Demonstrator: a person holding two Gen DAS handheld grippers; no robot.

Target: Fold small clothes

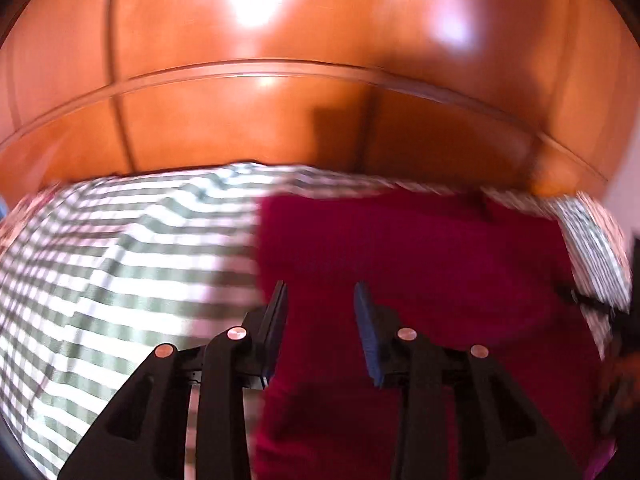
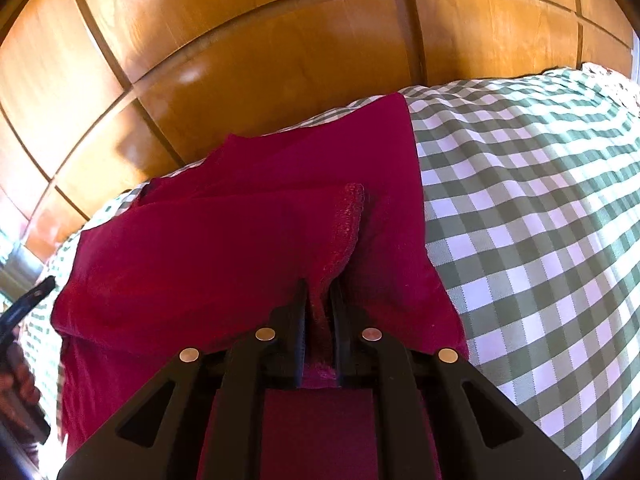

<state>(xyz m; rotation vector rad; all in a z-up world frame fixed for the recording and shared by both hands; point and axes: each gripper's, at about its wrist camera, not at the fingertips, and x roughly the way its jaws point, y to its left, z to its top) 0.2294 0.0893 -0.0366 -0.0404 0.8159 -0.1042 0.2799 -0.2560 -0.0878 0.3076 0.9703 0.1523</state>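
A dark red garment [image 1: 420, 260] lies on a green-and-white checked cloth [image 1: 120, 260]. My left gripper [image 1: 320, 292] is open and empty, just above the garment's left edge; this view is blurred. In the right wrist view my right gripper [image 2: 319, 288] is shut on a hemmed edge [image 2: 348, 220] of the red garment [image 2: 200, 248] and lifts a fold of it off the layer below. The left gripper shows at the left edge of the right wrist view [image 2: 28, 300].
The checked cloth [image 2: 540, 220] covers the surface to the right of the garment. A glossy wooden panelled wall [image 2: 260, 60] stands directly behind the surface, also in the left wrist view [image 1: 280, 100]. A hand [image 2: 16, 392] holds the left gripper.
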